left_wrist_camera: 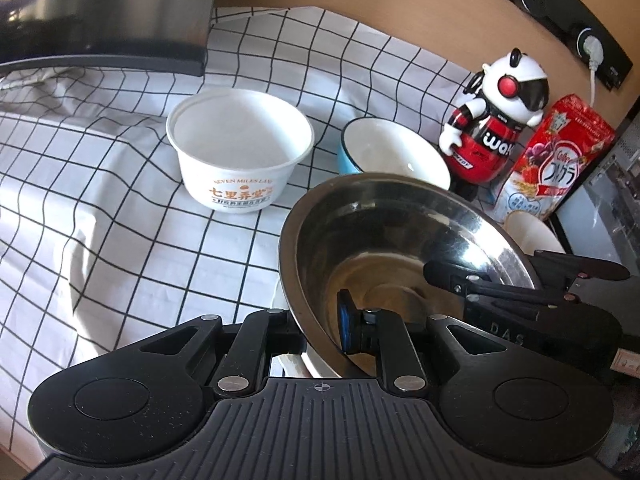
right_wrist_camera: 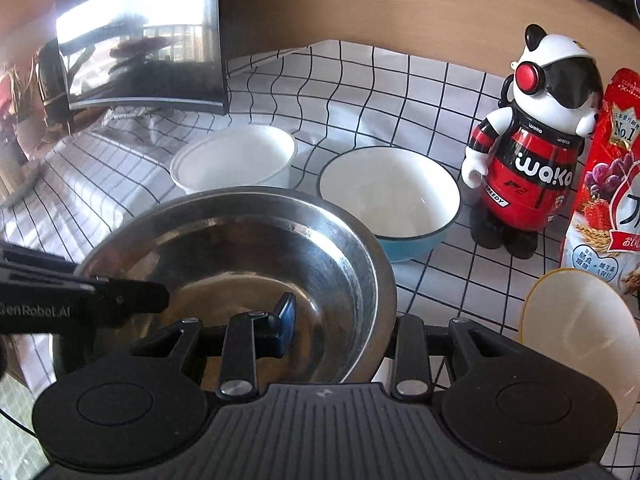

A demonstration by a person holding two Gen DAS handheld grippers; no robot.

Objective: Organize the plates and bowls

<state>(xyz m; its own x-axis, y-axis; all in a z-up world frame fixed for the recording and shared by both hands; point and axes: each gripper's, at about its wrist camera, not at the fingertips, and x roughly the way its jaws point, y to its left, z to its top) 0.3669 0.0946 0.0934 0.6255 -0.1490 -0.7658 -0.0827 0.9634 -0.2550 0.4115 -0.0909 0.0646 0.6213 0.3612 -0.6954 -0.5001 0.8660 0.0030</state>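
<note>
Both grippers pinch the rim of 1 steel bowl [left_wrist_camera: 404, 248] from opposite sides. Left gripper [left_wrist_camera: 320, 328] is closed on its near-left rim, 1 blue pad inside the wall; right gripper [right_wrist_camera: 340, 320] is clamped on the right rim likewise. Just behind the steel bowl on the checked cloth [left_wrist_camera: 120, 200] sit a white paper bowl [left_wrist_camera: 240, 148] and a blue bowl [right_wrist_camera: 390, 200]; a panda figure [right_wrist_camera: 532, 148] stands right of the blue bowl.

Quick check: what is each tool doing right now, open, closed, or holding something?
Left tool: closed on the near rim of the steel bowl.
Right tool: closed on the same bowl's rim, opposite side.
</note>
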